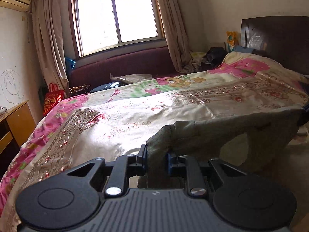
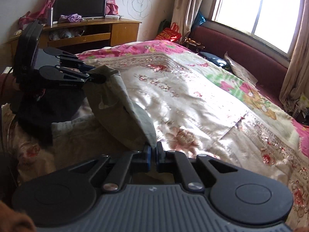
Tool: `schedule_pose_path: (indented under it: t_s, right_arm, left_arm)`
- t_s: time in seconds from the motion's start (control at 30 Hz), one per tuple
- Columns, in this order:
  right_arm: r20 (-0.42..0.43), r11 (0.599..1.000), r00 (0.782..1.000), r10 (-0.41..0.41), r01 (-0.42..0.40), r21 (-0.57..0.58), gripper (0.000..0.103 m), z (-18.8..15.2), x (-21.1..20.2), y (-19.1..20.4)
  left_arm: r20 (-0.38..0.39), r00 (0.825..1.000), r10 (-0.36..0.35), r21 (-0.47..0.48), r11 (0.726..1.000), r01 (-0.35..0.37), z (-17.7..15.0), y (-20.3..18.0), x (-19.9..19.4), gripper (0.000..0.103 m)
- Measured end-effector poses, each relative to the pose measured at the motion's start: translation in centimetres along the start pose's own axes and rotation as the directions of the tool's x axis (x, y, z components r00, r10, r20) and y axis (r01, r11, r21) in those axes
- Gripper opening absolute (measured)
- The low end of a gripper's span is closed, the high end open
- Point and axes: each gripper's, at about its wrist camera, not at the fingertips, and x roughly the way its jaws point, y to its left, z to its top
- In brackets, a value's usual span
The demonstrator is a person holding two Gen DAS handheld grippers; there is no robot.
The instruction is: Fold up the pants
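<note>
Both grippers hold the grey-green pants [image 2: 123,104] up over the near edge of the bed [image 1: 135,116].

The left gripper [image 1: 156,159] and right gripper [image 2: 153,155] each pinch one edge of the cloth; the wide flowered cover beyond lies bare. The lettering on the left gripper's body is too small to read.

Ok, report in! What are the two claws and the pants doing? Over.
Left gripper and right gripper both shut on pants. Pants lifted, stretched between them over bed. Nothing in the way.
</note>
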Motion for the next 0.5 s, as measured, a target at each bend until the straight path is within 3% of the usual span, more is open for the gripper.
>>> schedule_pose_path:
  t_s: [0.13, 0.23, 0.33, 0.43, 0.5]
  right_arm:
    - [-0.124, 0.992, 0.989, 0.082, -0.069, 0.11, 0.005, -5.6, 3.5, 4.1]
    - [-0.201, 0.995, 0.978, 0.062, -0.043, 0.094, 0.006, -8.5, 5.7, 7.0]
    - [-0.217, 1.0, 0.976, 0.01, -0.006, 0.017, 0.012, -9.0, 5.7, 8.9]
    - [-0.217, 0.999, 0.976, 0.007, -0.015, -0.034, 0.015, -8.6, 4.7, 9.0]
    - [-0.204, 0.999, 0.979, 0.002, -0.011, -0.045, 0.019, -8.2, 4.1, 8.6]
  left_arm:
    - [-0.122, 0.992, 0.037, -0.025, 0.999, -0.04, -6.6, -1.0, -1.1, 0.038]
    - [-0.171, 0.984, 0.046, -0.049, 0.997, -0.055, -9.6, -1.2, -1.4, 0.042]
    - [-0.162, 0.985, 0.06, -0.04, 0.997, -0.067, -10.6, -1.7, -2.7, 0.045]
    - [-0.168, 0.984, 0.061, -0.021, 0.998, -0.065, -10.8, -1.9, -3.9, 0.058]
    - [-0.166, 0.984, 0.069, -0.017, 0.997, -0.073, -11.0, -1.8, -4.7, 0.06]
